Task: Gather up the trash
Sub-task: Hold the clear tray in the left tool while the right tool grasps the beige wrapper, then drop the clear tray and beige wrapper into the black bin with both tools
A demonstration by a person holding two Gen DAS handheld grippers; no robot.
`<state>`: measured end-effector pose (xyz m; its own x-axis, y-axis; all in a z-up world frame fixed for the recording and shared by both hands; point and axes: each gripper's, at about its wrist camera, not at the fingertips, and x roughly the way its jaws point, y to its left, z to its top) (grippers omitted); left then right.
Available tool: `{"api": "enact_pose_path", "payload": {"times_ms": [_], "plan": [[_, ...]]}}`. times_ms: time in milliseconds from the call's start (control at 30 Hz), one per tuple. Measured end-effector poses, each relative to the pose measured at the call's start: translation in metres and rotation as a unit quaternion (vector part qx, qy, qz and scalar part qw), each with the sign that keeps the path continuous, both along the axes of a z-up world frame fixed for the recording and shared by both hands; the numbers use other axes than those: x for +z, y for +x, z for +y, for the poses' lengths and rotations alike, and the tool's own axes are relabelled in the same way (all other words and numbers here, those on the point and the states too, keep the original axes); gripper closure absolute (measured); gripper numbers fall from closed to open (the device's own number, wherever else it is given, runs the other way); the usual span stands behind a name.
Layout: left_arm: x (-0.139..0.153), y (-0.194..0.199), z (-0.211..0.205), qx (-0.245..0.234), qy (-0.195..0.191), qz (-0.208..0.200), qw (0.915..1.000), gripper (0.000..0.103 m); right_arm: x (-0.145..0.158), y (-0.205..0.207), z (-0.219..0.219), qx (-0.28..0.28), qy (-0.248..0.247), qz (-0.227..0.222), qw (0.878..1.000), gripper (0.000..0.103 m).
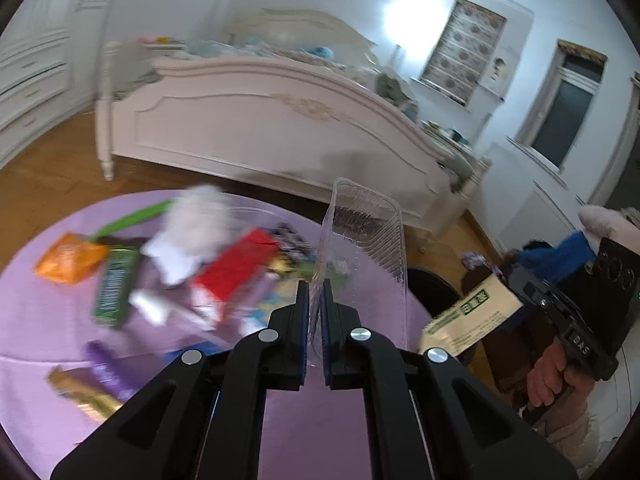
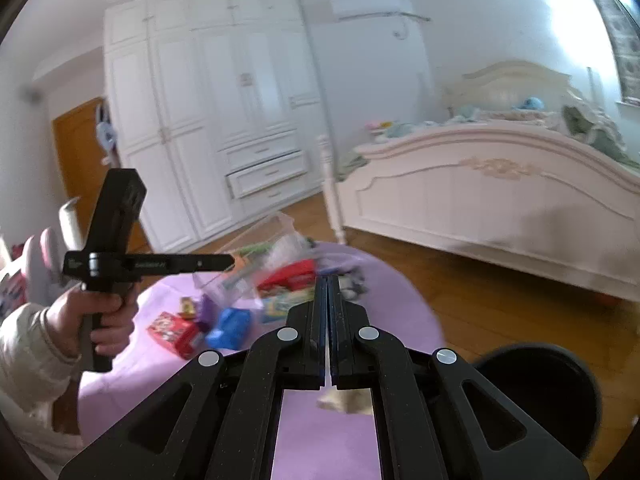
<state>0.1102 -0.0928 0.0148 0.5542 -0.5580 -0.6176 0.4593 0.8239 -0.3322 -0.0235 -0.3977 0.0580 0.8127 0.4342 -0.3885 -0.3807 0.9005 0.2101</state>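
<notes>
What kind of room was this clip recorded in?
A bedroom, most likely: a white carved bed with rumpled bedding, a tall built-in white wardrobe, and wood flooring.

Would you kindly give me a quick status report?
Left gripper shut on clear plastic tray. Right gripper shut on beige carton. Black bin close, path clear.

My left gripper (image 1: 315, 300) clamped on clear plastic tray (image 1: 362, 240), tray standing upright | purple table (image 1: 312, 432) below, wrappers and red box (image 1: 236, 272) scattered | right gripper (image 1: 480, 312) at my right pinching a beige carton (image 1: 476, 316) | white bed (image 1: 260, 120) beyond
</notes>
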Motion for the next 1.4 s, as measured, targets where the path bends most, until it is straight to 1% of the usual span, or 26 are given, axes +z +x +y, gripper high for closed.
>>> {"api": "enact_pose_path", "payload": {"times_ms": [100,133,233,267,300,333,367,400,433,467,500,533,633,733,767,800,833,867,900,933,1000,1067,1167,1233,1333,1400], "plan": [[-0.005,0.004,-0.031,-0.026,0.003,0.004,0.9996,0.096,-0.005,0.000,-0.020,-0.020,0.006,0.008,1.000,0.101],[-0.007,0.004,-0.041,-0.033,0.006,0.005,0.9994,0.096,-0.010,0.002,-0.029,-0.023,0.013,0.019,0.999,0.101],[-0.016,0.005,-0.063,-0.051,0.013,0.013,0.9985,0.096,-0.025,0.009,-0.036,-0.017,0.020,0.047,0.999,0.100],[-0.020,0.005,-0.069,-0.055,0.016,0.016,0.9982,0.096,-0.034,0.014,-0.034,-0.007,0.027,0.068,0.997,0.100],[-0.023,0.002,-0.073,-0.056,0.020,0.018,0.9981,0.096,-0.044,0.019,-0.030,0.002,0.032,0.092,0.995,0.097],[-0.026,0.000,-0.077,-0.056,0.023,0.019,0.9980,0.096,-0.051,0.021,-0.025,0.007,0.033,0.107,0.994,0.093],[-0.029,-0.002,-0.077,-0.055,0.026,0.022,0.9979,0.096,-0.058,0.022,-0.021,0.012,0.034,0.117,0.992,0.075],[-0.030,-0.003,-0.076,-0.054,0.027,0.024,0.9979,0.096,-0.064,0.021,-0.016,0.015,0.037,0.123,0.992,0.049],[-0.032,-0.003,-0.074,-0.051,0.028,0.026,0.9980,0.096,-0.070,0.020,-0.009,0.025,0.046,0.131,0.990,0.041],[-0.033,-0.004,-0.070,-0.048,0.029,0.027,0.9981,0.096,-0.076,0.019,-0.002,0.039,0.055,0.143,0.987,0.028],[-0.033,-0.004,-0.065,-0.042,0.030,0.028,0.9983,0.096,-0.079,0.018,0.002,0.050,0.057,0.152,0.986,0.025],[-0.034,-0.004,-0.060,-0.037,0.029,0.030,0.9984,0.096,-0.083,0.019,0.011,0.062,0.050,0.164,0.983,0.025],[-0.033,-0.005,-0.047,-0.027,0.026,0.030,0.9988,0.096,-0.091,0.020,0.042,0.074,-0.003,0.197,0.978,0.025],[-0.031,-0.008,-0.039,-0.022,0.023,0.030,0.9990,0.096,-0.101,0.021,0.064,0.092,-0.016,0.227,0.970,0.025],[-0.032,-0.009,-0.036,-0.020,0.022,0.030,0.9991,0.096,-0.101,0.020,0.071,0.094,-0.021,0.229,0.969,0.025],[-0.031,-0.009,-0.035,-0.019,0.021,0.031,0.9991,0.096,-0.103,0.019,0.080,0.094,-0.034,0.230,0.968,0.027],[-0.032,-0.009,-0.033,-0.017,0.018,0.032,0.9992,0.096,-0.103,0.016,0.086,0.094,-0.044,0.229,0.968,0.034],[-0.031,-0.010,-0.032,-0.016,0.016,0.033,0.9992,0.096,-0.105,0.016,0.091,0.095,-0.056,0.230,0.967,0.052],[-0.031,-0.010,-0.031,-0.015,0.014,0.033,0.9992,0.096,-0.106,0.016,0.097,0.091,-0.066,0.225,0.968,0.056],[-0.030,-0.010,-0.030,-0.015,0.012,0.033,0.9993,0.096,-0.106,0.017,0.096,0.093,-0.064,0.224,0.968,0.059],[-0.029,-0.012,-0.030,-0.015,0.012,0.031,0.9993,0.096,-0.103,0.018,0.098,0.100,-0.053,0.223,0.968,0.071],[-0.028,-0.013,-0.027,-0.014,0.010,0.030,0.9994,0.096,-0.099,0.019,0.097,0.095,-0.047,0.216,0.971,0.075],[-0.025,-0.012,-0.026,-0.012,0.006,0.029,0.9995,0.096,-0.089,0.021,0.080,0.082,-0.018,0.203,0.976,0.077],[-0.024,-0.011,-0.028,-0.013,0.005,0.029,0.9995,0.096,-0.081,0.023,0.066,0.060,0.001,0.190,0.980,0.077],[-0.024,-0.010,-0.037,-0.021,0.006,0.029,0.9993,0.096,-0.070,0.024,0.035,0.010,0.032,0.167,0.985,0.077],[-0.024,-0.009,-0.044,-0.027,0.006,0.030,0.9992,0.096,-0.065,0.023,0.013,-0.024,0.052,0.156,0.986,0.077]]}}
